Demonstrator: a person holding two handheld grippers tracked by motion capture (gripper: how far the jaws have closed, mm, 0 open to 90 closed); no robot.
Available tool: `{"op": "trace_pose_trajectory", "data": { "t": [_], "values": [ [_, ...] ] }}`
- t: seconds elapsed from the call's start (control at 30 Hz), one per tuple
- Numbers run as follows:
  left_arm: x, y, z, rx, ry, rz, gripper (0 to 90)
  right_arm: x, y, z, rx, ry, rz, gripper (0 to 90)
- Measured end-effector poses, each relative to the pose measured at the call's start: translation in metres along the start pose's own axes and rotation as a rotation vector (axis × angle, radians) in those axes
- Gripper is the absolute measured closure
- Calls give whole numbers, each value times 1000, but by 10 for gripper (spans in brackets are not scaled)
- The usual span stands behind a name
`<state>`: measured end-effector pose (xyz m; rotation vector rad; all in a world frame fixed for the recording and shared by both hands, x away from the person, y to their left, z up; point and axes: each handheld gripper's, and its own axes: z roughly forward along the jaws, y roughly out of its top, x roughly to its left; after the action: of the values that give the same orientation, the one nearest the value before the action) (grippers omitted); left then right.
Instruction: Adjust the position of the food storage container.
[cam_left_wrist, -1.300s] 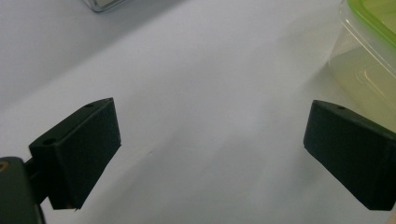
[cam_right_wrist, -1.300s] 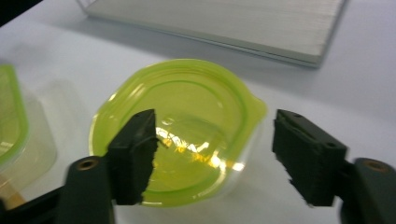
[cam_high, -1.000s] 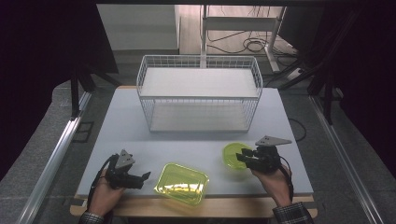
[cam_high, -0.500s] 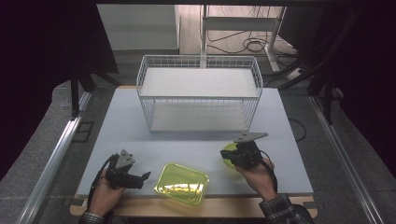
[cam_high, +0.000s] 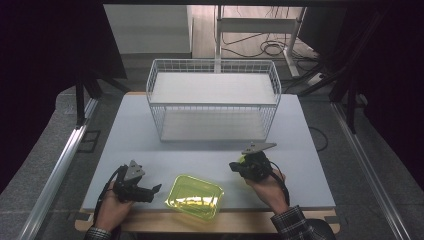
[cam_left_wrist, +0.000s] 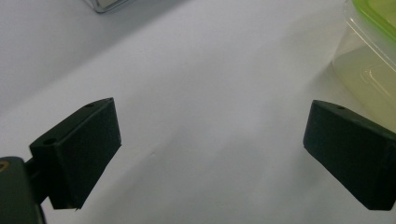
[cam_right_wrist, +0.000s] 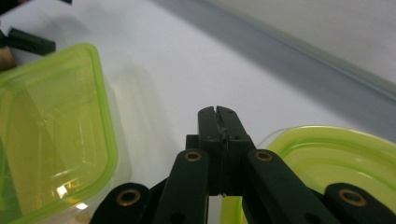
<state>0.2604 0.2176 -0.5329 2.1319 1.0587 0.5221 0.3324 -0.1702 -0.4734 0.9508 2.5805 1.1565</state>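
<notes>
Grey table (cam_high: 210, 150), one wire basket (cam_high: 212, 100), two green containers (cam_high: 195, 196), left tool (cam_high: 150, 192) open, right tool (cam_high: 237, 167) shut, empty.

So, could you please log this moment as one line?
left gripper: open, idle | right gripper: shut on round lid rim | square container: table front edge

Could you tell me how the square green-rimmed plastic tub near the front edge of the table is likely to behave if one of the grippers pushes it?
The tub looks empty and thin-walled, so it is probably light and would slide on the smooth table rather than tip, being low and wide. Its clear walls may flex if squeezed. The glossy plastic could slip between pads.
</notes>
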Motion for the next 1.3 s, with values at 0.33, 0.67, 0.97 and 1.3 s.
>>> {"op": "trace_pose_trajectory", "data": {
  "t": [0.33,0.67,0.97,1.3],
  "values": [
    [-1,0,0,9,-5,-4,44,-11,-9,-4,26,-44,27,893],
    [-4,1,2,26,-10,-3,55,-33,-24,-26,20,-113,78,889],
    [-5,1,2,41,-16,6,59,-53,-39,-46,8,-167,138,885],
    [-11,5,0,72,-51,8,78,-47,-42,-52,-30,-156,140,882]
  ]
}}
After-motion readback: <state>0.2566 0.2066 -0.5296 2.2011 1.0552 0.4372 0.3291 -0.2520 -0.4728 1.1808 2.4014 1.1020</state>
